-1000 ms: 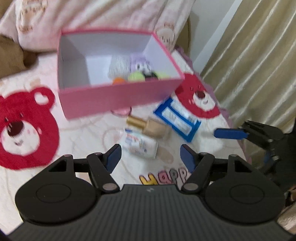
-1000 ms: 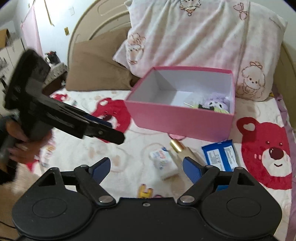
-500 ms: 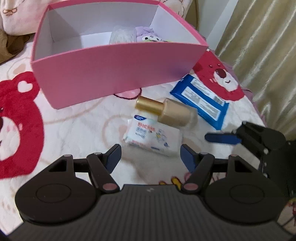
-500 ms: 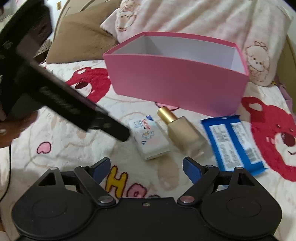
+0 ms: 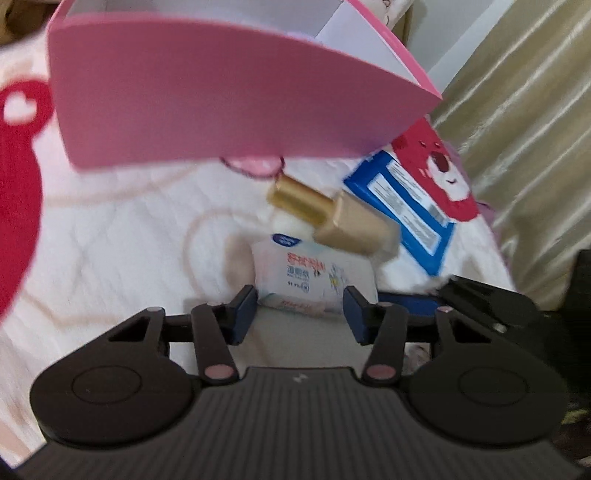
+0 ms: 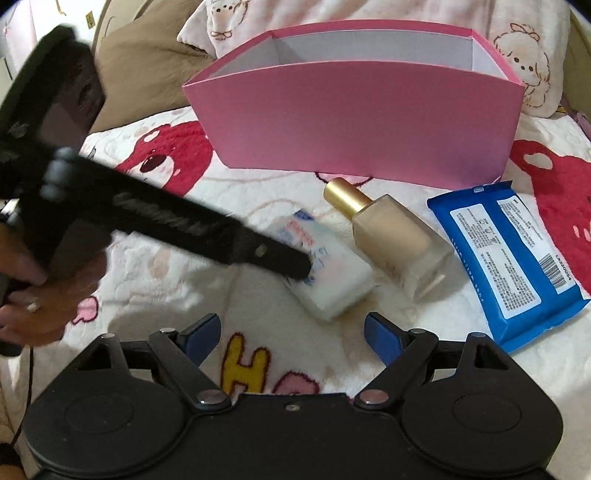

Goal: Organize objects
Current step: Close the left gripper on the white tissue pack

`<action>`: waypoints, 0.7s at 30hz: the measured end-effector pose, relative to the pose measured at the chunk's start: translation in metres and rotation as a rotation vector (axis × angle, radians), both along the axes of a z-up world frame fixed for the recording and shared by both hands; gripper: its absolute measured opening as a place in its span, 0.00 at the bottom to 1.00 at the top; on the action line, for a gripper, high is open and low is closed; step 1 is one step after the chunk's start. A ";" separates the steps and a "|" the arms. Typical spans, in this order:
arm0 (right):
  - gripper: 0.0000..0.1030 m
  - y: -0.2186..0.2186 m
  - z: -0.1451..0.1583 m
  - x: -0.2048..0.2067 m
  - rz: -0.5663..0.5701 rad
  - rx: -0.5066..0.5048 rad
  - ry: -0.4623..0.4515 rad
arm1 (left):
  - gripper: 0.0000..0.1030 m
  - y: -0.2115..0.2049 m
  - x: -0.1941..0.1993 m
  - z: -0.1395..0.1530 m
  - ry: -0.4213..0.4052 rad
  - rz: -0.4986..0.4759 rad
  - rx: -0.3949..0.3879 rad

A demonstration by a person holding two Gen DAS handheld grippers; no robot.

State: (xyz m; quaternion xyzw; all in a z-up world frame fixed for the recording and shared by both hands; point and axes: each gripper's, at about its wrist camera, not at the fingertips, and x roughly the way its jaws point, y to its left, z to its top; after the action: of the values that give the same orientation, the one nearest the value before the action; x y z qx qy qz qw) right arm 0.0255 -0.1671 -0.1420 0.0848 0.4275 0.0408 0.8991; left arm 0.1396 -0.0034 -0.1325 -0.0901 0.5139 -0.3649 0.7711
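A white tissue pack (image 5: 310, 273) lies on the bedspread with its near end between the blue pads of my left gripper (image 5: 300, 306). The jaws are closing and the pads meet its sides. In the right wrist view a left finger (image 6: 291, 264) covers part of the pack (image 6: 340, 280). A gold-capped foundation bottle (image 6: 395, 240) lies just right of it, then a blue wipes pack (image 6: 506, 258). Behind them stands the pink box (image 6: 354, 125), its inside hidden from here. My right gripper (image 6: 291, 328) hovers open in front of the pack, holding nothing.
The bedspread (image 6: 166, 236) is white with red bear prints. Pillows (image 6: 369, 14) lean behind the box, with a brown cushion (image 6: 147, 70) at the back left. A beige curtain (image 5: 524, 110) hangs to the right. A hand (image 6: 40, 295) holds the left gripper's handle.
Both grippers have come down toward the bedspread. The left jaws have narrowed around the tissue pack's near end. The box now looms larger and hides its contents.
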 end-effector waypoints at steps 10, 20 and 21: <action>0.86 0.010 -0.002 0.006 0.007 -0.098 0.025 | 0.47 0.016 -0.013 -0.004 0.128 0.129 -0.047; 0.83 0.016 -0.004 0.006 -0.031 -0.124 0.015 | 0.36 0.012 -0.006 -0.014 0.138 0.192 -0.080; 0.82 0.016 -0.005 0.007 -0.042 -0.130 0.016 | 0.36 0.011 -0.007 -0.013 0.138 0.196 -0.078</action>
State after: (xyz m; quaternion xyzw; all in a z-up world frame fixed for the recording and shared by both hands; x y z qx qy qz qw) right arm 0.0324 -0.1514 -0.1475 0.0354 0.4346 -0.0066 0.8999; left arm 0.1325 0.0080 -0.1456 -0.1949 0.5399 -0.3005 0.7617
